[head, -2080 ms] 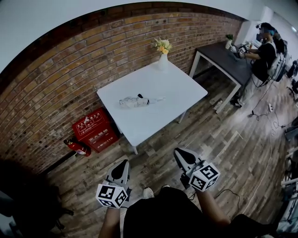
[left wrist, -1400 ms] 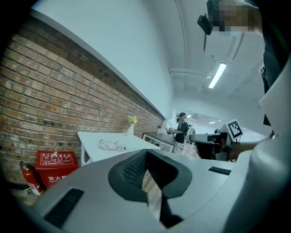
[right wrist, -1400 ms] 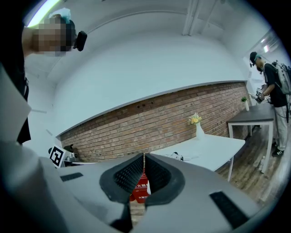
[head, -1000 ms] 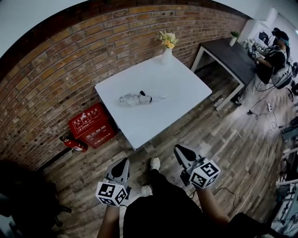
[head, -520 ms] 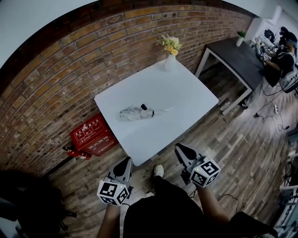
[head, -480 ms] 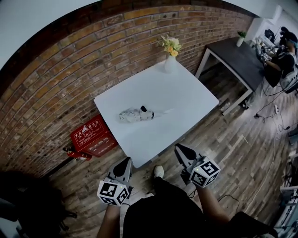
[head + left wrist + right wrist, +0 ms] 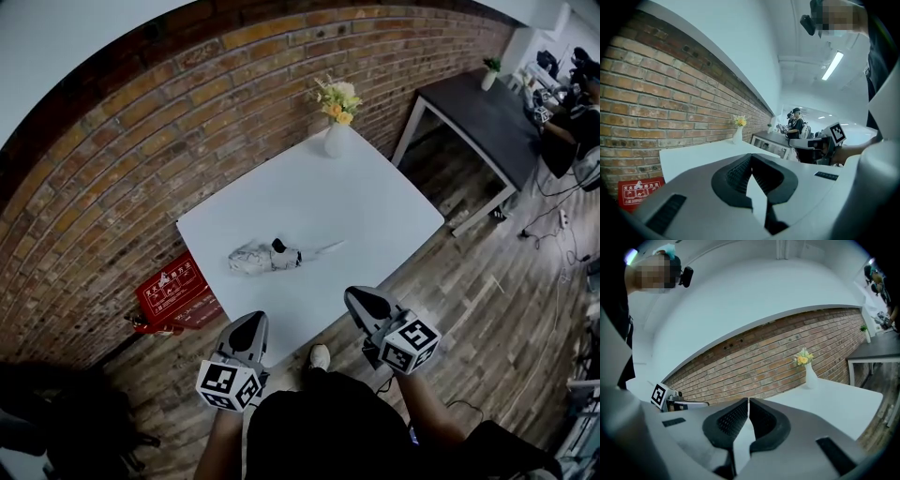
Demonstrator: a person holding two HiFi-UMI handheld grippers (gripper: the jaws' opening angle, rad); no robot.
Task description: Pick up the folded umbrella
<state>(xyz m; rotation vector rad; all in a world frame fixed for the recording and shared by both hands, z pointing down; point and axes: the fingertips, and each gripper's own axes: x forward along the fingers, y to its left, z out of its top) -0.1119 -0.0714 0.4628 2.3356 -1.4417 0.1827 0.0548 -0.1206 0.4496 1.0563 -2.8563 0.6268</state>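
Head view: umbrella (image 7: 265,257) lies left-right, thin end right.

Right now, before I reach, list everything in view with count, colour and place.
Folded silvery umbrella, black handle: one, silver-grey, on white table's left half.
Square white table: one, white, against brick wall.
White vase of yellow flowers: one, table's far corner.
Flat red box: one, red, floor left of table.
Red fire extinguisher: one, lying beside box.
Dark grey table: one, far right.
Small potted plant: one, green, on dark table.
Other person: one, beside dark table.
Left gripper: one, grey, shut, empty.
Right gripper: one, grey, shut, empty.
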